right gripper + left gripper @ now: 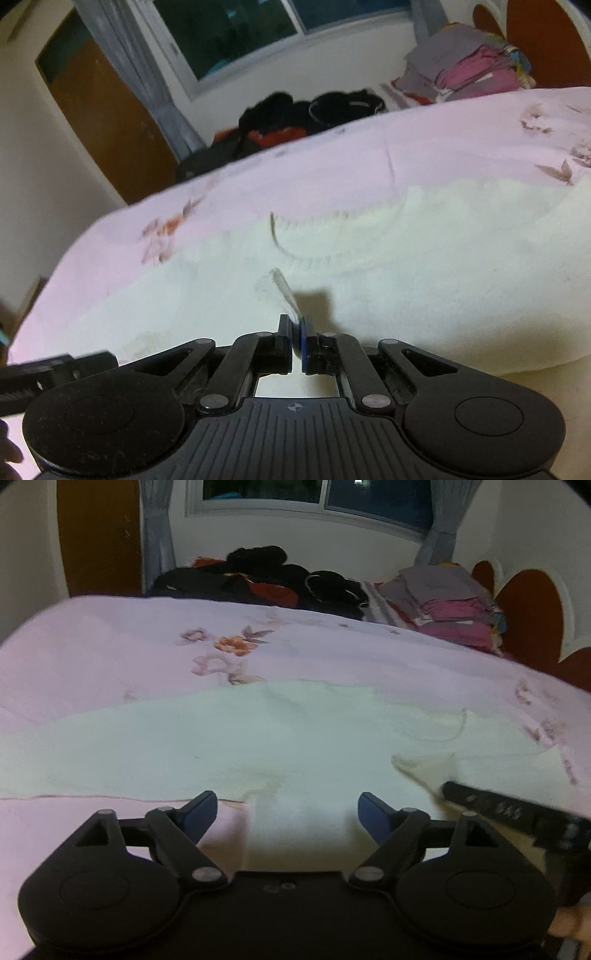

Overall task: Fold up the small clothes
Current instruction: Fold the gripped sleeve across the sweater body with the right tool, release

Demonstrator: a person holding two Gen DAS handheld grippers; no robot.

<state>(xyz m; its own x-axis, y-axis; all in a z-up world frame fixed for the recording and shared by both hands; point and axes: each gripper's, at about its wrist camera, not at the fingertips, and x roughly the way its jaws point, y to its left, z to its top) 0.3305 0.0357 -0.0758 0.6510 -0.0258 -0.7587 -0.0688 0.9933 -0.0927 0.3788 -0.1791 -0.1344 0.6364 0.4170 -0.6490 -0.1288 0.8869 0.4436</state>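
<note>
Left wrist view: left gripper (pixel 286 812) spread wide, nothing between the blue pads, low over the near edge of the white garment (pixel 258 734) lying flat on the pink floral bedspread (pixel 110 646).

Right wrist view: right gripper (pixel 295 338) nearly closed, pinching a thin strip of the white garment (pixel 424 258).

Motion-blurred right gripper (pixel 517 812) at the frame edge; white garment (pixel 258 738) cut off lower left.

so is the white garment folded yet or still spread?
Mostly spread: the white garment lies flat across the pink bedsheet, neckline visible. Only a thin strip is pinched in the right hand-held gripper.
</note>
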